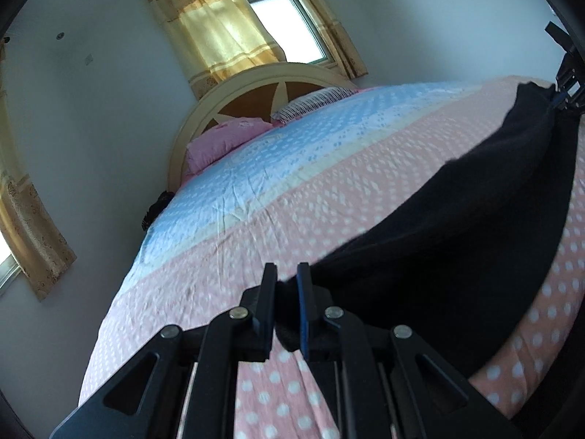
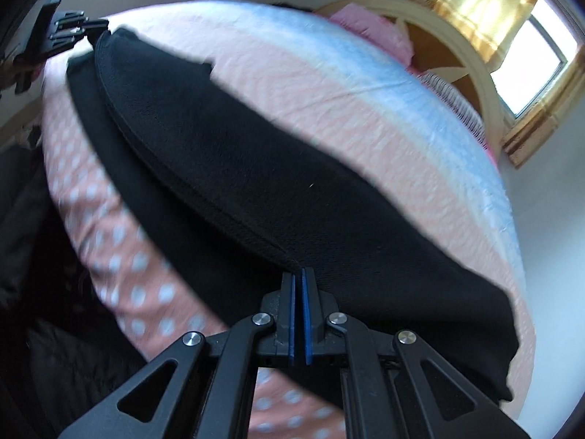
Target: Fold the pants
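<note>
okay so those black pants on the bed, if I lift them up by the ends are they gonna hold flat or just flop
Probably flop. The black pants already sag in a soft curve between the left tongs and right tongs, so the middle should droop. The knit looks thick, so likely some weight. The fabric looks matte, so it seems unlikely to slip.

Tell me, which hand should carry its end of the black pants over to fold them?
Probably the right gripper: its fingers pinch the pants' top layer, free to lift. The left gripper clamps the other end.
</note>
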`<state>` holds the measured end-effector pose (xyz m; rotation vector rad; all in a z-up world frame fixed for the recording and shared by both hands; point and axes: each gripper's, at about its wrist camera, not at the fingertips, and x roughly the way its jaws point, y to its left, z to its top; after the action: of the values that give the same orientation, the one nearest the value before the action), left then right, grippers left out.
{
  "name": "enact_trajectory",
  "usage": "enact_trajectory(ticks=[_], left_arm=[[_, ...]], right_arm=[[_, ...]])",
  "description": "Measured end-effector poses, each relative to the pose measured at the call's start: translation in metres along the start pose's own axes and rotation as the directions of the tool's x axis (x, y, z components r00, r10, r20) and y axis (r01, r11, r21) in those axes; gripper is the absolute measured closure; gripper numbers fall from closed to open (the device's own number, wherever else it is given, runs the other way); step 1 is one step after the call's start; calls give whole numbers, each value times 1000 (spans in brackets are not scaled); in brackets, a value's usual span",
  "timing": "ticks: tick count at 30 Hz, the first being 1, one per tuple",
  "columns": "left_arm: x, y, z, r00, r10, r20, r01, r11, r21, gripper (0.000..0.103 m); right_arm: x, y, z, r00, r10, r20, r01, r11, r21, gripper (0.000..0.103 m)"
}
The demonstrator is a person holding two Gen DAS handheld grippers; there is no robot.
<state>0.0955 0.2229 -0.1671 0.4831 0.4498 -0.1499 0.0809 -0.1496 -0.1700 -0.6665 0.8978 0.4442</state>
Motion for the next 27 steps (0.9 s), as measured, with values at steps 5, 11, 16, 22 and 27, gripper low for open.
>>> enact_trajectory(ticks=[5,11,16,22,27], left_arm=[[-6,-13,-22,999,-6,-37,6,1000,-2,89],[-18,-5,-25,999,-4,-51,5,1000,23,81],[-31,11,-44,994,42,-105,-36,998,53,68],[-34,57,-51,987,-52,-152,17,974,-225,68],[-7,66,-29,957,-273,-96,201,866,-458,65]], right_arm=[[-6,-6,-3,1000,20,10,-21,998,51,100],[-8,-10,-10,999,40,20,-41,998,51,100],[-5,-10,-9,998,48,37,-50,997,57,99],[-4,-9,-8,998,38,43,-40,997,60,99],[-5,-10,-9,998,40,51,-44,997,71,99]])
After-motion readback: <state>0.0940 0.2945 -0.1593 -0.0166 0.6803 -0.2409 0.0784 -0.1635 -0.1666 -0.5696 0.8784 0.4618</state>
